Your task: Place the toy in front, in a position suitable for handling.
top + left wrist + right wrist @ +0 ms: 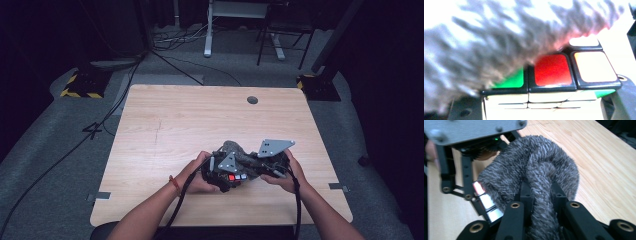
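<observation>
A colour-tile puzzle cube (235,177) sits between the jaws of my left gripper (227,174), which is shut on it just above the table's front middle. In the left gripper view the cube's red, green and orange tiles (552,70) are very close, half covered by a grey fuzzy cloth (486,50). My right gripper (541,187) is shut on a rolled strand of that cloth (536,157), which drapes over the cube (485,200). In the high view the right gripper (255,162) meets the left one, with the cloth (234,148) bunched between them.
The light wooden table (175,125) has a round cable hole (252,100) near its far edge. Cables trail from both grippers off the front edge. Beyond the table are floor cables, a white desk leg (207,30) and a black stand (320,80).
</observation>
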`<state>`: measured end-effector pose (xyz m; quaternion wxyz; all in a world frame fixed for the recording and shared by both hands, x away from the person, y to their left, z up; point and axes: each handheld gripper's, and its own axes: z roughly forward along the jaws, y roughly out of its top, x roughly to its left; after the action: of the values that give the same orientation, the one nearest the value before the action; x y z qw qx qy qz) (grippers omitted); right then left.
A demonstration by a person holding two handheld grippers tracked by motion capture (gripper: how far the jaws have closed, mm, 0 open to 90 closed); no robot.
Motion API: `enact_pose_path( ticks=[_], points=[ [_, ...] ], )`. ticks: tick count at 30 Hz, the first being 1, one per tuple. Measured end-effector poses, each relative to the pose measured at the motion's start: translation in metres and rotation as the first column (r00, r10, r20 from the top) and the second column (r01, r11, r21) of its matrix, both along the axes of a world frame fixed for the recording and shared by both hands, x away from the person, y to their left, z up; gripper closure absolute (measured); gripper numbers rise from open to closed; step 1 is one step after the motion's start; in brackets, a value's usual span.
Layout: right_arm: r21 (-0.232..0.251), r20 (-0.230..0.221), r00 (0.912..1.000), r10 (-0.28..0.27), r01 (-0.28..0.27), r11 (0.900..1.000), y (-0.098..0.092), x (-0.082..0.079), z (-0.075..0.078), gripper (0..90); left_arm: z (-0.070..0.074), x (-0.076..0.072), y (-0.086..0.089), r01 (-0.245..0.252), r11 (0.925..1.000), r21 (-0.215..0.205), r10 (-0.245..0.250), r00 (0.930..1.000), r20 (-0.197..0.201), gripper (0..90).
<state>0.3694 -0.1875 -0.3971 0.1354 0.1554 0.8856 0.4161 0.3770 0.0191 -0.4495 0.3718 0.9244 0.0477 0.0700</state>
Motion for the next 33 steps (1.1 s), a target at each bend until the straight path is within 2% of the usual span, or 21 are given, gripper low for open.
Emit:
enact_pose_path(
  ticks=[3, 4, 6, 8, 11, 15, 16, 17, 21, 23, 25, 27, 30, 33],
  points=[
    [0.011, -0.018, 0.9977, 0.065, -0.065, 0.998, 0.001, -0.007, 0.001, 77.5, 0.000, 0.004, 0.003, -0.047, 0.9989, 0.009, 0.047, 0.9988, 0.016, 33.8],
    [-0.003, -0.015, 0.9969, 0.078, -0.078, 0.997, 0.002, -0.011, 0.001, 77.5, 0.000, 0.005, 0.003, -0.056, 0.9983, 0.015, 0.055, 0.9983, 0.019, 33.8],
    [-0.021, -0.006, 0.9964, 0.084, -0.085, 0.996, 0.006, -0.014, 0.001, 77.2, 0.000, 0.006, 0.004, -0.057, 0.9984, -0.008, 0.057, 0.9984, -0.001, 33.8],
    [-0.014, 0.003, 0.9975, 0.071, -0.071, 0.997, 0.008, -0.012, 0.002, 77.2, 0.000, 0.004, 0.003, -0.059, 0.9982, -0.006, 0.059, 0.9983, -0.001, 33.8],
    [-0.030, 0.027, 0.9993, 0.025, -0.024, 0.999, 0.009, -0.007, 0.001, 77.2, 0.000, 0.002, 0.000, -0.031, 0.9994, 0.015, 0.031, 0.9995, 0.009, 33.8],
    [-0.017, 0.009, 0.9994, -0.032, 0.032, 0.999, 0.000, 0.002, 0.000, 77.3, 0.001, -0.003, -0.002, -0.004, 0.9999, 0.011, 0.004, 1.0000, -0.007, 33.8],
    [-0.039, 0.030, 0.9974, -0.066, 0.067, 0.997, -0.004, 0.004, -0.001, 77.4, 0.001, -0.003, -0.002, 0.003, 1.0000, 0.007, -0.003, 1.0000, 0.000, 33.8],
    [-0.039, 0.030, 0.9974, -0.066, 0.067, 0.997, -0.004, 0.004, -0.001, 77.4, 0.002, -0.003, -0.002, 0.002, 1.0000, 0.000, -0.002, 1.0000, -0.003, 33.8],
    [0.008, 0.009, 0.9997, -0.021, 0.021, 1.000, -0.007, 0.001, -0.001, 77.4, 0.001, 0.001, -0.001, -0.034, 0.9994, -0.002, 0.034, 0.9994, -0.003, 33.8],
    [0.013, 0.003, 0.9996, 0.030, -0.030, 0.999, 0.000, -0.006, 0.001, 77.4, 0.000, 0.003, 0.000, -0.044, 0.9990, -0.001, 0.044, 0.9990, 0.000, 33.8],
    [0.000, 0.011, 0.9985, 0.054, -0.054, 0.999, 0.007, -0.012, 0.002, 77.3, -0.001, 0.004, 0.000, -0.050, 0.9987, 0.007, 0.050, 0.9987, -0.001, 33.8],
    [0.015, -0.009, 0.9960, 0.088, -0.088, 0.996, 0.012, -0.014, 0.002, 77.3, -0.001, 0.004, -0.001, -0.061, 0.9981, 0.009, 0.061, 0.9981, 0.008, 33.8],
    [-0.009, 0.007, 0.9960, 0.089, -0.089, 0.996, 0.017, -0.017, 0.002, 77.3, 0.000, 0.004, -0.001, -0.056, 0.9984, 0.004, 0.056, 0.9984, 0.005, 33.8],
    [-0.017, 0.012, 0.9986, 0.052, -0.052, 0.998, 0.015, -0.011, 0.001, 77.3, 0.000, 0.004, 0.000, -0.052, 0.9986, 0.008, 0.052, 0.9986, 0.005, 33.8]
  ],
)
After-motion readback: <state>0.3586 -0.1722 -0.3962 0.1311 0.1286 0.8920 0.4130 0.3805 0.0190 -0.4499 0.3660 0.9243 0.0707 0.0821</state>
